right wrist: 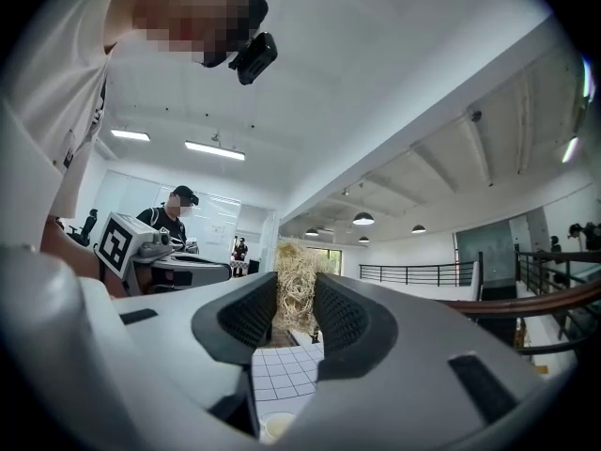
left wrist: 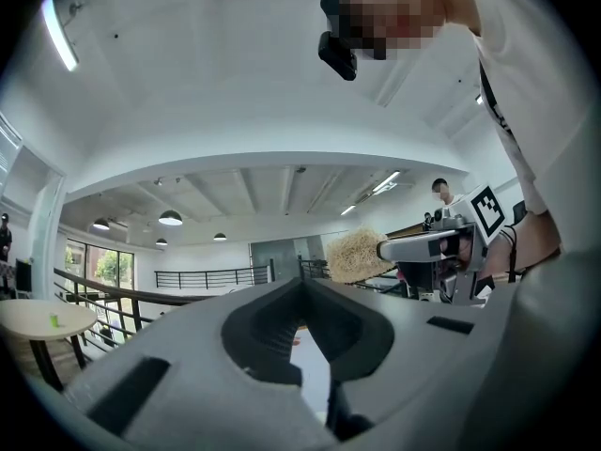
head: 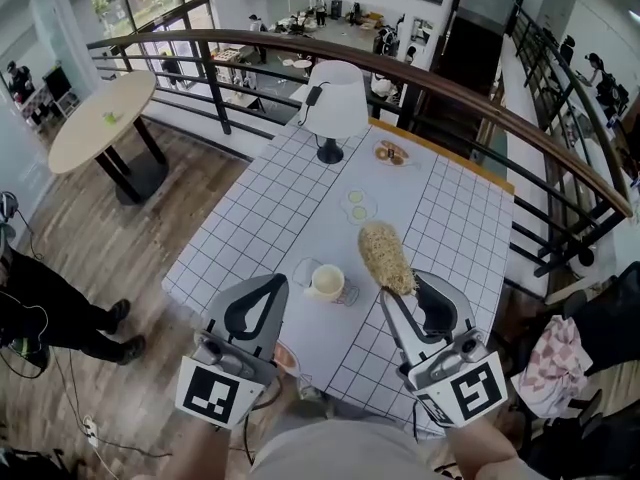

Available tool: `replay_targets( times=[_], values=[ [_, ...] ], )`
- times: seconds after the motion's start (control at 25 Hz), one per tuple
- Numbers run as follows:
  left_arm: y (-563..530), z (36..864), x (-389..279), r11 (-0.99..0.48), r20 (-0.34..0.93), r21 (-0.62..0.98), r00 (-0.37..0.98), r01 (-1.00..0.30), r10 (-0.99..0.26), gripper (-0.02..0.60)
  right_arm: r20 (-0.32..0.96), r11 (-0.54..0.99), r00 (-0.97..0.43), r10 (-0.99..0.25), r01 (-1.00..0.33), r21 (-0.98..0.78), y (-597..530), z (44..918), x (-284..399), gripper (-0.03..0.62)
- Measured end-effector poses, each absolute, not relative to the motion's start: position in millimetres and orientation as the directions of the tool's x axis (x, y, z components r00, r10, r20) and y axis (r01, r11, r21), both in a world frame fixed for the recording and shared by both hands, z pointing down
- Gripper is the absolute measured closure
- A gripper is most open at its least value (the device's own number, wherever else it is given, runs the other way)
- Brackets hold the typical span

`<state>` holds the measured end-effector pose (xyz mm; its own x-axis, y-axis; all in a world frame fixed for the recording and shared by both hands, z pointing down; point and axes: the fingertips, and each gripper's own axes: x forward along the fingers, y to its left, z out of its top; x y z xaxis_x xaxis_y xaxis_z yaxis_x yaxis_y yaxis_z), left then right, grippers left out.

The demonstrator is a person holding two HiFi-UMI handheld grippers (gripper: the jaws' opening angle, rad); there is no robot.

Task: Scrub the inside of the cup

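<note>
A cream cup [head: 327, 282] stands upright on the grid-patterned table [head: 460, 218], near its front edge. My right gripper [head: 413, 288] is shut on a straw-coloured fibre scrubber [head: 385, 256], which sticks out past the jaws, just right of the cup and above the table. In the right gripper view the scrubber [right wrist: 294, 285] is pinched between the jaws of the right gripper [right wrist: 296, 294], and the cup [right wrist: 277, 427] shows low down. My left gripper [head: 268, 290] hangs left of the cup, apart from it. Its jaws [left wrist: 302, 286] meet with nothing between them.
A white table lamp [head: 335, 108] stands at the table's far end, with a small plate of food [head: 390, 153] to its right. Two pale round coasters [head: 357, 205] lie mid-table. A railing [head: 480, 103] runs behind the table. A round table [head: 100, 118] stands far left.
</note>
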<state>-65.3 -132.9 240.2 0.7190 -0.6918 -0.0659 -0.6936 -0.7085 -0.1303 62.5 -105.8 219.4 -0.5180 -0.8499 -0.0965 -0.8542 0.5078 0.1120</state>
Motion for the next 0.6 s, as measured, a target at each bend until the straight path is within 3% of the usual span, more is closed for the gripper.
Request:
replay_targets(
  times=[0.6],
  values=[
    [-142,249,-62,-0.725,-0.033,-0.099,0.73,-0.682,-0.682,0.569,-0.065,0.509,-0.523,-0.85,-0.846,0.159,-113,232,60,0.47]
  ],
)
